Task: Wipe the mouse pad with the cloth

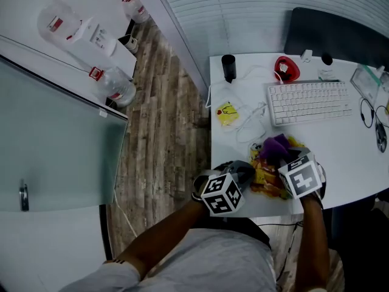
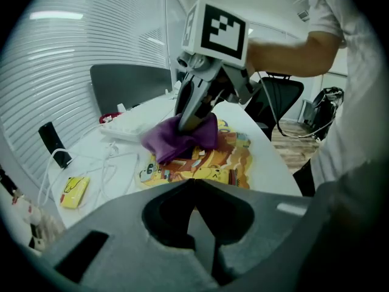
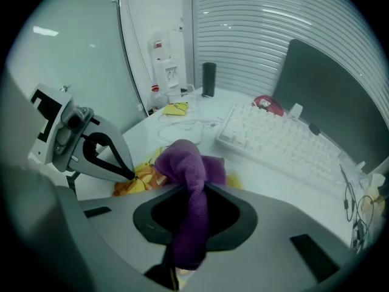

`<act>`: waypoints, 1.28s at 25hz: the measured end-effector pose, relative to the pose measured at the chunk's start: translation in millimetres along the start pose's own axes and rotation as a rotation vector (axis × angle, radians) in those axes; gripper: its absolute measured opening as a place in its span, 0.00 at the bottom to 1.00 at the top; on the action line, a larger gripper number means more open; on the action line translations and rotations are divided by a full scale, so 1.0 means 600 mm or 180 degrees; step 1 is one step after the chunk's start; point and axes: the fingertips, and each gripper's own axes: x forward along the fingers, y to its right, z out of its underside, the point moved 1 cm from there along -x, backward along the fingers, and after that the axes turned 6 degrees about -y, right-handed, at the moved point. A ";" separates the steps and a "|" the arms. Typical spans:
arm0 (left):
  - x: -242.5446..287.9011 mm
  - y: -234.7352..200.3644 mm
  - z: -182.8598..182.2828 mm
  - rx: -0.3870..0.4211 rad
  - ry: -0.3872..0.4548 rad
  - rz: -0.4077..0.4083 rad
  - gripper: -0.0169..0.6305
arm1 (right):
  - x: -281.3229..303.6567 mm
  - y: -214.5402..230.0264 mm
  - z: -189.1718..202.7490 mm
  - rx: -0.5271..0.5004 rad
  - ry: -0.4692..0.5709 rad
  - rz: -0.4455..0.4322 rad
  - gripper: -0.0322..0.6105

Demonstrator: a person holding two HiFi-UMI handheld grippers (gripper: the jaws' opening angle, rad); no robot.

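Observation:
A yellow-orange cartoon mouse pad [image 1: 265, 178] [image 2: 209, 163] [image 3: 137, 178] lies flat near the front edge of the white desk [image 1: 340, 151]. A purple cloth [image 1: 276, 146] [image 2: 182, 140] [image 3: 188, 163] is bunched on the pad's far part. My right gripper [image 1: 281, 158] [image 2: 185, 125] [image 3: 194, 190] is shut on the cloth, which runs back between its jaws. My left gripper [image 1: 249, 171] [image 2: 194, 184] [image 3: 129, 176] is shut, with its tips at the pad's near-left edge. I cannot tell whether it pinches the pad.
A white keyboard [image 1: 310, 101] lies beyond the pad. Loose white cables [image 1: 249, 123] and a small yellow object [image 1: 227, 113] lie to the far left. A black cylinder [image 1: 228, 67] and a red object [image 1: 287, 70] stand at the back, by a dark chair [image 1: 337, 35].

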 end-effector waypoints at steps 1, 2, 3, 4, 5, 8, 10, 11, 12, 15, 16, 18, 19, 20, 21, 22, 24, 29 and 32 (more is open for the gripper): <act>0.000 0.000 0.000 -0.0001 -0.0003 0.0004 0.05 | -0.003 0.014 0.007 0.0048 -0.0004 0.0039 0.15; 0.001 0.000 0.000 -0.0005 -0.0003 0.0008 0.05 | -0.007 0.029 0.015 0.0096 -0.0005 0.0085 0.15; 0.001 0.000 0.000 -0.0010 -0.0003 0.0011 0.05 | -0.010 0.044 0.022 0.0148 -0.0003 0.0135 0.15; 0.002 0.000 0.000 -0.0012 -0.0003 0.0012 0.05 | -0.013 0.057 0.030 0.0207 0.0000 0.0179 0.15; 0.002 0.000 0.000 -0.0011 -0.0005 0.0012 0.05 | -0.016 0.069 0.038 0.0272 0.0002 0.0214 0.15; 0.001 0.001 0.000 -0.0013 -0.0007 0.0022 0.05 | -0.024 0.094 0.059 0.0467 0.0012 0.0278 0.15; 0.001 0.001 0.001 -0.0020 -0.0006 0.0036 0.05 | -0.030 0.102 0.069 0.0550 0.0031 0.0315 0.15; 0.001 0.001 0.000 -0.0021 -0.0007 0.0042 0.05 | -0.034 0.101 0.069 0.0573 0.0056 0.0330 0.15; 0.000 0.001 0.001 -0.0018 -0.0009 0.0046 0.05 | -0.039 0.098 0.067 0.0585 0.0092 0.0338 0.15; 0.001 0.000 0.001 -0.0013 -0.0009 0.0057 0.05 | -0.059 0.071 0.053 0.0610 0.0254 0.0293 0.15; 0.001 0.000 0.001 -0.0013 -0.0005 0.0061 0.05 | -0.066 0.057 0.047 0.0623 0.0318 0.0257 0.15; 0.001 0.000 0.001 -0.0008 0.0000 0.0066 0.05 | -0.075 0.022 0.035 0.0633 0.0425 0.0159 0.15; 0.000 0.000 0.001 -0.0004 0.0000 0.0069 0.05 | -0.076 0.003 0.029 0.0620 0.0457 0.0104 0.15; 0.000 0.000 0.001 -0.0002 0.0001 0.0072 0.05 | -0.076 -0.017 0.025 0.0597 0.0474 0.0052 0.15; 0.000 0.000 0.001 -0.0001 0.0003 0.0077 0.05 | -0.074 -0.036 0.021 0.0568 0.0479 0.0001 0.15; 0.000 0.000 0.001 -0.0002 0.0005 0.0082 0.05 | -0.070 -0.054 0.018 0.0544 0.0477 -0.0046 0.15; 0.001 0.000 0.001 -0.0005 0.0006 0.0091 0.05 | -0.059 -0.082 0.013 0.0521 0.0447 -0.0136 0.15; 0.004 0.000 0.001 -0.0002 0.0002 0.0115 0.05 | -0.040 -0.121 0.005 0.0466 0.0319 -0.0276 0.15; 0.003 0.000 0.002 -0.0002 0.0010 0.0124 0.05 | -0.023 -0.118 0.013 0.0434 0.0230 -0.0222 0.15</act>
